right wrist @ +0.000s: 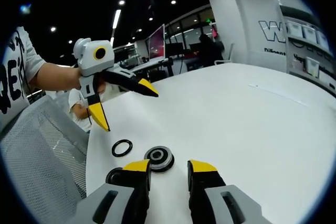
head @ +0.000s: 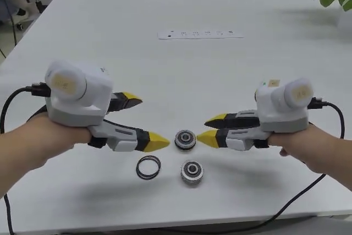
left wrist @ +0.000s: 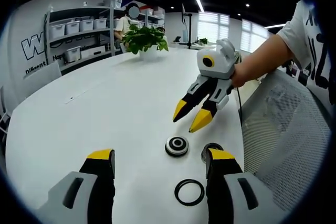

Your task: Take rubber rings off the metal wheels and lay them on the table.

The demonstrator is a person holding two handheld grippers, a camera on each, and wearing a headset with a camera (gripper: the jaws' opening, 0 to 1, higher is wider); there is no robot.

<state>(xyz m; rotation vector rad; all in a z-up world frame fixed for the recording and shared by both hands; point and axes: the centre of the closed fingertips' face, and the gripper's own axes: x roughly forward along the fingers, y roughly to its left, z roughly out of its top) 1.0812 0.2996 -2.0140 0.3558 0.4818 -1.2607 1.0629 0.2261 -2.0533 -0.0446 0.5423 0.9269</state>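
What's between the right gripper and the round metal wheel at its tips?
Nothing visible: bare white table between the right gripper and the round metal wheel. The loose black rubber ring and second wheel lie aside.

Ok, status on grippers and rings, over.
Both empty: left gripper open wide, right gripper open narrower. One rubber ring loose on table beside near wheel. Between the tips, far wheel, unobstructed.
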